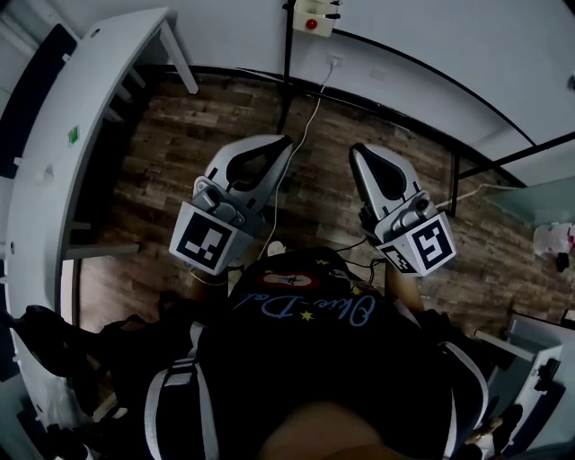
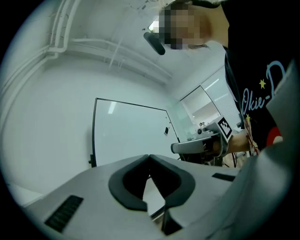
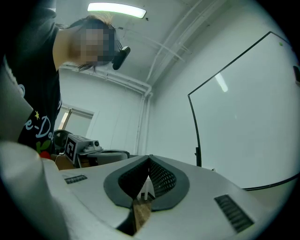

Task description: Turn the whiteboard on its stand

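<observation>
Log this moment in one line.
left gripper: shut, empty | right gripper: shut, empty | whiteboard: ahead, untouched

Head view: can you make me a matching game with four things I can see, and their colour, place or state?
Things:
1. desk
2. floor
3. button
4. left gripper

Descriptions:
a. red, at the top edge
b. shut, nothing in it
c. brown wooden planks
d. white, along the left edge

Pairs: 1-d, 2-c, 3-a, 4-b.
</observation>
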The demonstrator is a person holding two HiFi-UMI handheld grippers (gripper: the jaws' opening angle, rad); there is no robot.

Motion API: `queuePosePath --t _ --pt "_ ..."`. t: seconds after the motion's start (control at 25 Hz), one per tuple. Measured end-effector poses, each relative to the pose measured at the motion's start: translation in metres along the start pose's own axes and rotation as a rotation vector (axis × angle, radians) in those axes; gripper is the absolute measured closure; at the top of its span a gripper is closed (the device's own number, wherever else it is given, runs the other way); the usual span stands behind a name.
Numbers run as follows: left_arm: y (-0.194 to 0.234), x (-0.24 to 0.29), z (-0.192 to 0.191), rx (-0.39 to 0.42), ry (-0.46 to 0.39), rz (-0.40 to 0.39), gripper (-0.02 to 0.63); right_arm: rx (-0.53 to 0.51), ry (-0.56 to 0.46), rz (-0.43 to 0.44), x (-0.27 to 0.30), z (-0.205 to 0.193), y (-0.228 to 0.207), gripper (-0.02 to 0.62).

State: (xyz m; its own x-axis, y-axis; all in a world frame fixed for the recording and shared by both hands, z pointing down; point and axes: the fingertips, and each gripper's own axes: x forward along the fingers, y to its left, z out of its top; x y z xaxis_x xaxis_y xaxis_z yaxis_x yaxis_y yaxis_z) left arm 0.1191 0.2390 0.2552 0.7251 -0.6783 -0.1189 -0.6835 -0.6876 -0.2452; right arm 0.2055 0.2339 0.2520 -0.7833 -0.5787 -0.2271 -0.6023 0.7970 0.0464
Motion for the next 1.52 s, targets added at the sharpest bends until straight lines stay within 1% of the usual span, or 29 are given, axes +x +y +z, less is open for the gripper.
queuePosePath --t 0.12,0.24,0.32,0.48,0.72,0.84,1.0,1.08,1.24,1.36,1.52 --pt "0.024 -0.008 -0.005 -0.045 -0.017 0.033 0.6 0.005 0.003 0.007 0.019 -0.007 0.001 0.56" --pt "0.043 -0.014 -0.009 -0.031 -0.024 0.049 0.6 0.011 0.011 -0.006 0.037 -0.014 -0.003 0.56" --pt "0.053 -0.017 -0.014 -0.026 -0.014 0.052 0.6 0.015 0.012 -0.019 0.047 -0.017 -0.005 0.56" --pt "0.066 -0.022 -0.026 -0.047 0.001 0.05 0.6 0.022 0.017 -0.022 0.061 -0.024 -0.004 0.56" --pt "0.083 -0.017 -0.041 -0.078 0.005 0.051 0.6 0.036 0.026 -0.026 0.077 -0.036 -0.017 0.56" --pt "0.094 -0.008 -0.046 -0.089 0.002 0.058 0.6 0.034 0.03 -0.018 0.088 -0.042 -0.029 0.56" --pt "0.112 0.005 -0.05 -0.079 0.007 0.075 0.6 0.033 0.013 -0.001 0.106 -0.044 -0.051 0.56" --pt "0.123 0.012 -0.052 -0.071 0.015 0.088 0.6 0.033 0.005 0.013 0.117 -0.045 -0.063 0.56" --pt "0.147 0.029 -0.057 -0.081 0.012 0.107 0.6 0.026 0.0 0.037 0.138 -0.047 -0.082 0.56" --pt "0.16 0.044 -0.058 -0.075 0.01 0.115 0.601 0.026 0.003 0.032 0.147 -0.05 -0.1 0.56" --pt "0.171 0.062 -0.061 -0.071 0.034 0.115 0.603 0.011 0.036 0.023 0.157 -0.057 -0.122 0.56"
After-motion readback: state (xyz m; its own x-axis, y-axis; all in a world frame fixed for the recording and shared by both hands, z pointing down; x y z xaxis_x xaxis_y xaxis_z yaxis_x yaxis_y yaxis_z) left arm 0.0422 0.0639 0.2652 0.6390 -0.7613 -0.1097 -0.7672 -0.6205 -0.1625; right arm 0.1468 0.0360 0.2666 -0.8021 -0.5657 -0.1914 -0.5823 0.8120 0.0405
